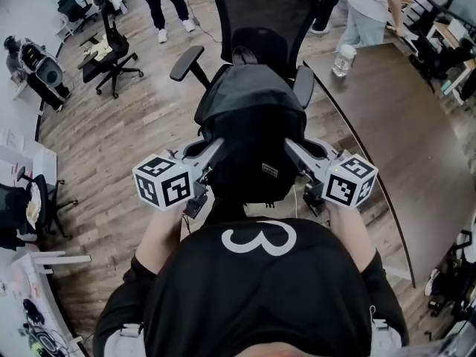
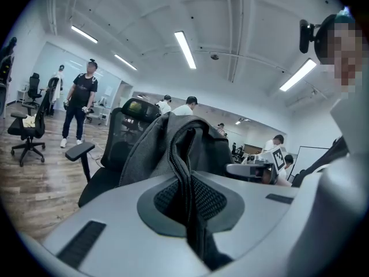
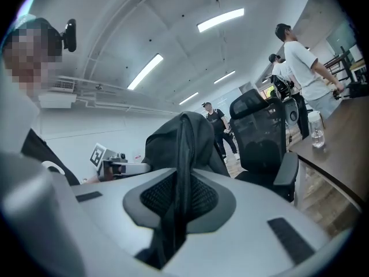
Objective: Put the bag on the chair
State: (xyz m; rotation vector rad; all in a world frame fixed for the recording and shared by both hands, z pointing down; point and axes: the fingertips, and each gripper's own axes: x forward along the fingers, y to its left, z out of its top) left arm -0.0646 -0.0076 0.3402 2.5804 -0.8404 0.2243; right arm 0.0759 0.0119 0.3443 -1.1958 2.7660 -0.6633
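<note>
A dark grey backpack (image 1: 251,132) hangs between my two grippers, in front of a black mesh office chair (image 1: 256,21). My left gripper (image 1: 212,158) is shut on a strap at the bag's left side; in the left gripper view the strap (image 2: 185,178) runs between the closed jaws. My right gripper (image 1: 292,155) is shut on the bag's right side, with a fold of bag fabric (image 3: 180,172) pinched between its jaws. The bag's lower part covers most of the chair's seat in the head view. The chair's armrests (image 1: 186,62) show to either side of the bag.
A dark wooden table (image 1: 401,140) with a plastic water bottle (image 1: 343,60) stands to the right of the chair. Another office chair (image 1: 111,50) stands at the left on the wooden floor. People stand behind the chair (image 1: 167,2) and at the table (image 1: 368,10).
</note>
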